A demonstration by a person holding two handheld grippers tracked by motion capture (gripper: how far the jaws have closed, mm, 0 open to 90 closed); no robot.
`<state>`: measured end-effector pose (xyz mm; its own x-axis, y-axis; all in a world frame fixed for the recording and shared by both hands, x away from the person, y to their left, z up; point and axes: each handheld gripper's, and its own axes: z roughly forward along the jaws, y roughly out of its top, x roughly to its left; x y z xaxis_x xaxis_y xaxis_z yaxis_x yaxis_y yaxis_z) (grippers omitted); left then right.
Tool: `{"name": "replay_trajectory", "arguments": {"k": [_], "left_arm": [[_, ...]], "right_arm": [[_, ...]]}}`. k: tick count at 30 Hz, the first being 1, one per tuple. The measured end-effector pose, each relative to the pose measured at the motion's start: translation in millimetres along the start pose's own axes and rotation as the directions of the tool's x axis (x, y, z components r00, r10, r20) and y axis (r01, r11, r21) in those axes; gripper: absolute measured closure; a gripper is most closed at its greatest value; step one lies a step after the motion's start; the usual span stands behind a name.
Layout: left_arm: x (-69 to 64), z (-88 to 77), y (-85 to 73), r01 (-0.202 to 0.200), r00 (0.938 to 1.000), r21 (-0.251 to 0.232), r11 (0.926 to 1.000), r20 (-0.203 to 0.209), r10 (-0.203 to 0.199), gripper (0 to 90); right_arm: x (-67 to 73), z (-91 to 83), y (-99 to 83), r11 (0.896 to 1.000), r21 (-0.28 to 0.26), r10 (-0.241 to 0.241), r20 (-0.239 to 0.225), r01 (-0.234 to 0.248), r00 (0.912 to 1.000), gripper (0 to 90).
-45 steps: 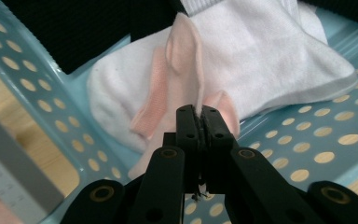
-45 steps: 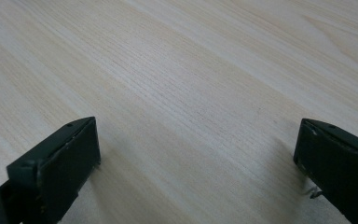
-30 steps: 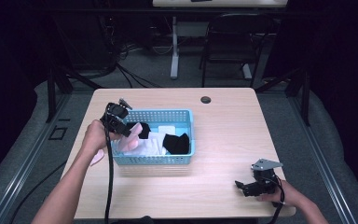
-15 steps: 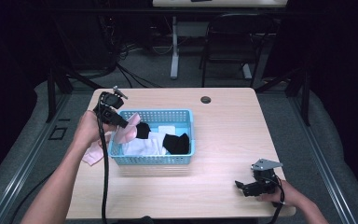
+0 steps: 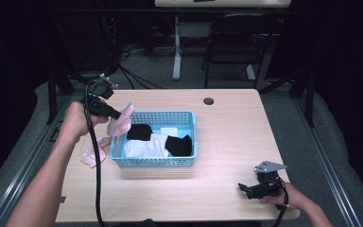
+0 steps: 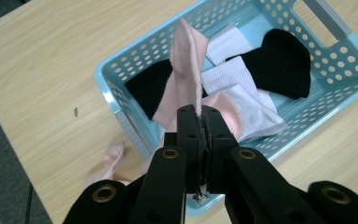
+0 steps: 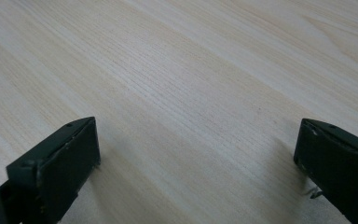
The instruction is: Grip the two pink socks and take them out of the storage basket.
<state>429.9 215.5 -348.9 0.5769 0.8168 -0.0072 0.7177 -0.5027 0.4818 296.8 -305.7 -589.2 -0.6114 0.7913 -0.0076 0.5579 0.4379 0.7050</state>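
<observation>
My left gripper is shut on a pink sock and holds it up over the left end of the blue basket. In the left gripper view the pink sock rises from between the shut jaws of the left gripper above the basket. Black socks and white socks lie inside the basket. A second pink sock lies on the table left of the basket. My right gripper rests open on the table near the front right corner, and the right gripper has only bare wood between its jaws.
The wooden table has a round cable hole at its back edge. A black chair and a table leg stand behind it on the grey floor. The left gripper's cable hangs down over the table's front left.
My left gripper has risen and drawn back to the left, lifting the pink sock out of the basket. The right gripper has stayed where it was.
</observation>
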Motion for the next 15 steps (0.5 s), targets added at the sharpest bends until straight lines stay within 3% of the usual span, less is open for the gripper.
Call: {"name": "replay_trajectory", "arguments": {"k": [15], "left_arm": [[34.9, -20.9, -18.8, 0.073, 0.9949, 0.001, 0.9973, -0.069, -0.073, 87.3]], "right_arm": [[-0.4, -0.1, 0.3, 1.0, 0.004, -0.004, -0.003, 0.004, 1.0, 0.0]]}}
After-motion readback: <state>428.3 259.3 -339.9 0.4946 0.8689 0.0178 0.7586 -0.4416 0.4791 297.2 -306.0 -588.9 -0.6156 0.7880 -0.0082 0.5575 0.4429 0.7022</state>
